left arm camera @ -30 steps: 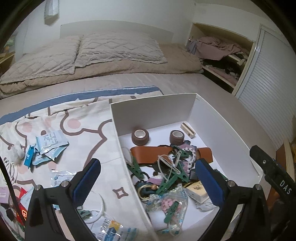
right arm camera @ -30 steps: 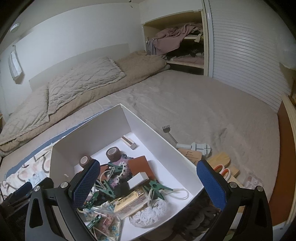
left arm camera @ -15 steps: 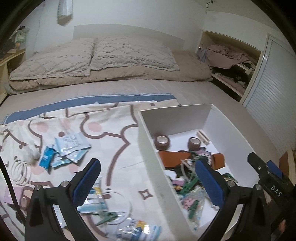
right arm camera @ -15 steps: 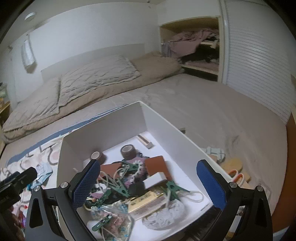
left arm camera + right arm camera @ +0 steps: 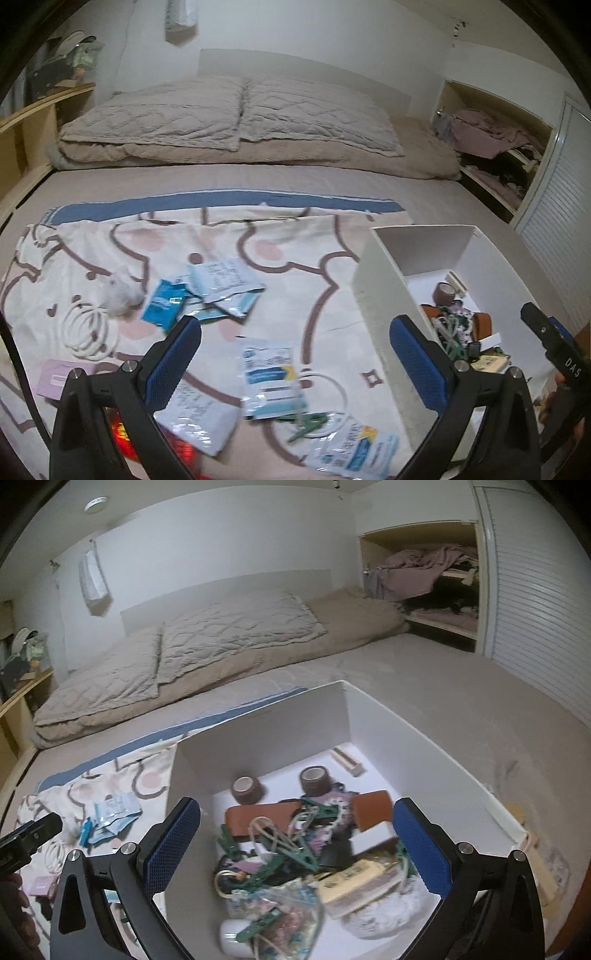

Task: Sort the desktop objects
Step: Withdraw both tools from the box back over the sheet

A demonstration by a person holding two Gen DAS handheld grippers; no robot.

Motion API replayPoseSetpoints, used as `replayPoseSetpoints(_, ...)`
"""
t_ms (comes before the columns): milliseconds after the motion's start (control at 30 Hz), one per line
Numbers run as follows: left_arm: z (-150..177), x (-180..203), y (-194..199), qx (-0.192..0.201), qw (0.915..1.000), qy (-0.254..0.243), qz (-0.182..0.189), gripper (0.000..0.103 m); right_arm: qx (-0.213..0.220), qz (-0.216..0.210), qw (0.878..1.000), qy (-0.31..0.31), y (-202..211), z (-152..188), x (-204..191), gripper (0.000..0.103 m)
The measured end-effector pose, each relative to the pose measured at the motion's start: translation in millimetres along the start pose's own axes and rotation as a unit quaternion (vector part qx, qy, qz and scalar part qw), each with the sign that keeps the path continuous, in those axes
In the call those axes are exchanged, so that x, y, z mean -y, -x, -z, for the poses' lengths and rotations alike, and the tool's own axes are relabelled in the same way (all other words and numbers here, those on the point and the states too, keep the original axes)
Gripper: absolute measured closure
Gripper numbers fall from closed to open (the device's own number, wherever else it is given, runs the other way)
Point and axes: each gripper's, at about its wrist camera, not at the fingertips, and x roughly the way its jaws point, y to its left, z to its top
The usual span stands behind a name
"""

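My left claw [image 5: 295, 360] hung spread and empty over packets [image 5: 271, 380] on the blanket [image 5: 221, 240], a cord [image 5: 86, 328] further left; only this view showed them close. My right claw [image 5: 297, 843], also spread and empty, hovered over the box [image 5: 258, 723], where clips [image 5: 291, 845], two tape rolls [image 5: 314, 781] and a leather case [image 5: 258, 818] lay heaped. Since a second ago, my left had swung from box to blanket.

A bed [image 5: 229, 177] carries two pillows [image 5: 236, 110], a patterned cloth [image 5: 288, 273] strewn with packets [image 5: 271, 376] and a cord [image 5: 86, 332], and a white box [image 5: 424, 738].
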Motion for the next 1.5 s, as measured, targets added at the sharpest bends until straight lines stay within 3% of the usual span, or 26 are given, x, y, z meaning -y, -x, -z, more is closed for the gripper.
replayPoseSetpoints(267,8.1,-40.3,16.6,0.010,0.9996,0.002,-0.028,0.000,0.007,-0.038,0.999,0.028,3.1,3.3,-29.2,0.000)
replayPoseSetpoints(467,14.0,-67.5,33.9,0.024,0.9987,0.004,-0.045,0.000,0.006,-0.045,0.997,0.065,3.2,10.1,-52.9,0.000)
replayPoseSetpoints(733,20.6,-98.4,54.4,0.037,0.9977,0.020,-0.053,0.000,0.006,-0.075,0.993,0.086,6.8,16.4,-75.5,0.000)
replayPoseSetpoints(1100,31.2,-129.8,74.9,0.063,0.9943,0.028,-0.081,0.000,0.012,-0.130,0.988,0.078,15.2,20.3,-94.5,0.000)
replayPoseSetpoints(1500,49.4,-164.2,87.0,0.058,0.9921,0.058,-0.094,0.000,0.023,-0.142,0.986,0.081,20.5,26.7,-111.1,0.000)
